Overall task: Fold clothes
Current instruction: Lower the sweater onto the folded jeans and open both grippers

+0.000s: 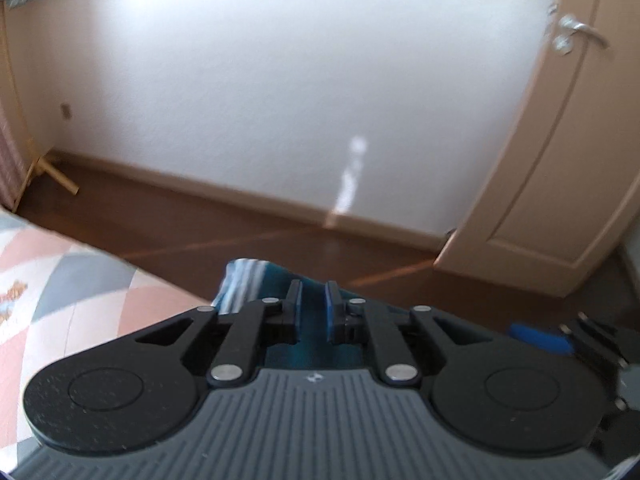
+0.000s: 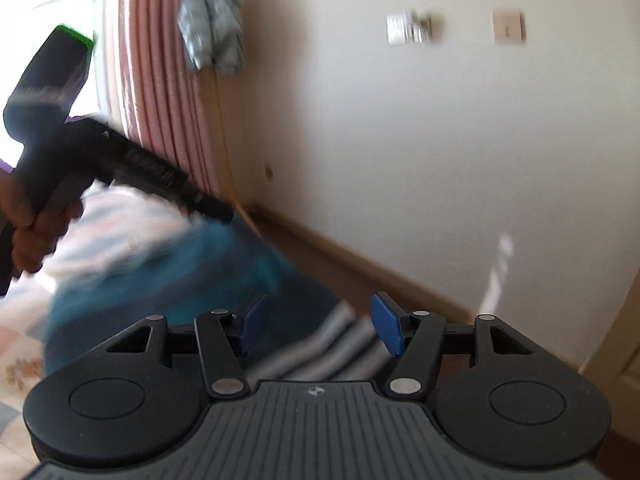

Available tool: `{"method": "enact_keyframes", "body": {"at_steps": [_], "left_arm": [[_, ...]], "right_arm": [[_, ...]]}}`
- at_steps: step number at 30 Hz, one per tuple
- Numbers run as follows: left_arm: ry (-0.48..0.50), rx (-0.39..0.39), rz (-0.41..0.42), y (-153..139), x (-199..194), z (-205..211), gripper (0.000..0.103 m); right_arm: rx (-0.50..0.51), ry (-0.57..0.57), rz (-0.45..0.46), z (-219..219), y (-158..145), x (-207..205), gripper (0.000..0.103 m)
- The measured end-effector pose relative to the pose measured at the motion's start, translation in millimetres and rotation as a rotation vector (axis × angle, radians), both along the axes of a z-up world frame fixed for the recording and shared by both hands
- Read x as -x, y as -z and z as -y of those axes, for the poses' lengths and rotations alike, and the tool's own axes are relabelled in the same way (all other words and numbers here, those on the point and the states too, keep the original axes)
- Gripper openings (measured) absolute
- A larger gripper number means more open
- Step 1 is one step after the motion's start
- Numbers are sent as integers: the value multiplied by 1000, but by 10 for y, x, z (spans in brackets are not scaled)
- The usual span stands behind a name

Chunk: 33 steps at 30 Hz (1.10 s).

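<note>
My left jaws [image 1: 313, 306] are pinched nearly shut on a fold of the teal garment [image 1: 280, 276], whose white-striped part bunches just left of the pads. My right jaws [image 2: 316, 326] stand apart; the garment's grey-and-white striped edge [image 2: 340, 344] lies between and under the blue pads [image 2: 386, 322], but motion blur keeps me from telling whether they touch it. From the right jaws the teal cloth stretches away to the left, up to the other gripper held in my left hand [image 2: 32, 216]. Left of and below the left jaws lies the bed [image 1: 60, 280] with its pink, grey and white cover. Beyond both jaws run the brown floor [image 1: 200, 232], the white wall [image 1: 280, 80] and a beige door [image 1: 560, 180] to the right.
</note>
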State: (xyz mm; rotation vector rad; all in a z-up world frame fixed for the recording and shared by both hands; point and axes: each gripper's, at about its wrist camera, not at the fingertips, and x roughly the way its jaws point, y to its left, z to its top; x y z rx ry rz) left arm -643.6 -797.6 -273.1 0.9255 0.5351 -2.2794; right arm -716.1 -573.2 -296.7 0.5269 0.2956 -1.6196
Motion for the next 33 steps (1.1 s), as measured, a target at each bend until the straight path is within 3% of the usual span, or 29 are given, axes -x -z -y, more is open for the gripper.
{"method": "enact_keyframes", "body": {"at_steps": [2,4,9,14,18,22,25,29,30,33], "left_arm": [[-10,-45,25,181,44,66,10],[-22,-31,57,253,89,39,10],[-35,-15,26,50,-158,-54,10],[-85,54,46,-245,-739,-432,10],[-107,63,76,-184,-1075,-786,10],[-123,80,117,95,-1132,-961,12],[-172,63,115,196,-1122,-906,12],[-227,68,128,28,-1094,-996,12],[-239,69,131,-47,-1099,-1073,15],[-267,51,119,-272,-1194,-1375,46]], "right_arm": [[-14,15,77,1,118,94,59],[-39,33,146,17,183,185,59],[-70,21,183,51,158,274,59],[14,-18,100,-184,-189,200,61],[61,-106,64,-523,-352,-70,61],[26,-161,4,-711,-100,-341,62],[11,-175,18,-762,150,-365,62],[-12,-164,26,-689,129,-300,62],[-30,-157,37,-692,79,-307,62],[-44,-103,50,-851,-151,-345,66]]}}
